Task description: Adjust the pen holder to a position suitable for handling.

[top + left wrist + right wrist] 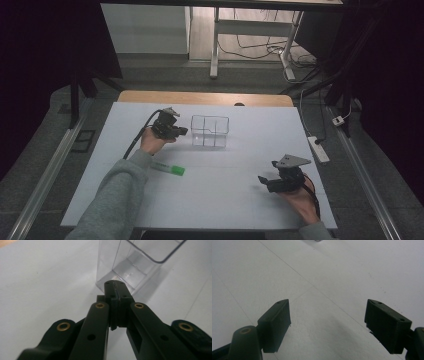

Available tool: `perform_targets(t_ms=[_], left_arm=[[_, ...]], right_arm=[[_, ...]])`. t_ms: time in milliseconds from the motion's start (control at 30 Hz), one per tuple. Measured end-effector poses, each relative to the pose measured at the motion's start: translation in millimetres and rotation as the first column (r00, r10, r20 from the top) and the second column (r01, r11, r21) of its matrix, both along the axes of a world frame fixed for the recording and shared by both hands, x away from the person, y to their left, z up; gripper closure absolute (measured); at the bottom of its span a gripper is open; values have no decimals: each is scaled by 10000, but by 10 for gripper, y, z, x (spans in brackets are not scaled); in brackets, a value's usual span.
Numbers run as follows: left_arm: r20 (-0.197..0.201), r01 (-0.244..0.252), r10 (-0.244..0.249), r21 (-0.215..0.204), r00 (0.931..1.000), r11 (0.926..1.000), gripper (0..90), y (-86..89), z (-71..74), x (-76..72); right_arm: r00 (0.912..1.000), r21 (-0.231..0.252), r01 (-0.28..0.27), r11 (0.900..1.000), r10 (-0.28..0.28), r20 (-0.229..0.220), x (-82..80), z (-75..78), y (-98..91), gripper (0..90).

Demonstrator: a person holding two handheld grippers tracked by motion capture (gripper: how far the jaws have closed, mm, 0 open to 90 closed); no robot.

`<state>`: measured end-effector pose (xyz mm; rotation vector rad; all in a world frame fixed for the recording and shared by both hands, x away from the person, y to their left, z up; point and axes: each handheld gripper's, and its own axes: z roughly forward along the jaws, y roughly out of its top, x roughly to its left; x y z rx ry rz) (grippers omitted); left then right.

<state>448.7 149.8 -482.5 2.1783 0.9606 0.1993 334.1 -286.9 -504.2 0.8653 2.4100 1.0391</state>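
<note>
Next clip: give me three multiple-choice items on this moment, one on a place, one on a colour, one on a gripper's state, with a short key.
1. Where does the clear box stand?
A. beside the left gripper
B. beside the right gripper
C. on the floor

2. What colour is the marker's cap?
A. red
B. green
C. blue

3. How do the right gripper's jaws stand?
A. shut on the marker
B. shut on nothing
C. open, nothing between them

Key: 1 A, the left gripper's closed tips point at the box's wall; 2 B, the cap lies bright green on the white table; 3 C, the right gripper view shows the jaws wide apart over bare table.
</note>
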Motion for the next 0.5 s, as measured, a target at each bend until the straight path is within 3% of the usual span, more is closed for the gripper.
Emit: perform_targets(t_ms=[67,167,400,500], left_arm=[[115,63,-62,-84,9999,9999,886,54,36,-37],[184,240,-235,-281,9996,9993,756,127,70,-91],[364,900,-905,144,9952,9958,503,236,126,-211],[417,1255,-1261,169,9911,9920,454,275,168,-246]], right_arm=[[10000,3,38,10000,-38,8,2,-1,-4,200],[10000,-7,36,10000,-36,5,5,-4,-4,200],[10000,44,65,10000,-65,-24,7,-10,-11,200],[10000,12,34,10000,-34,-17,11,-13,-15,200]])
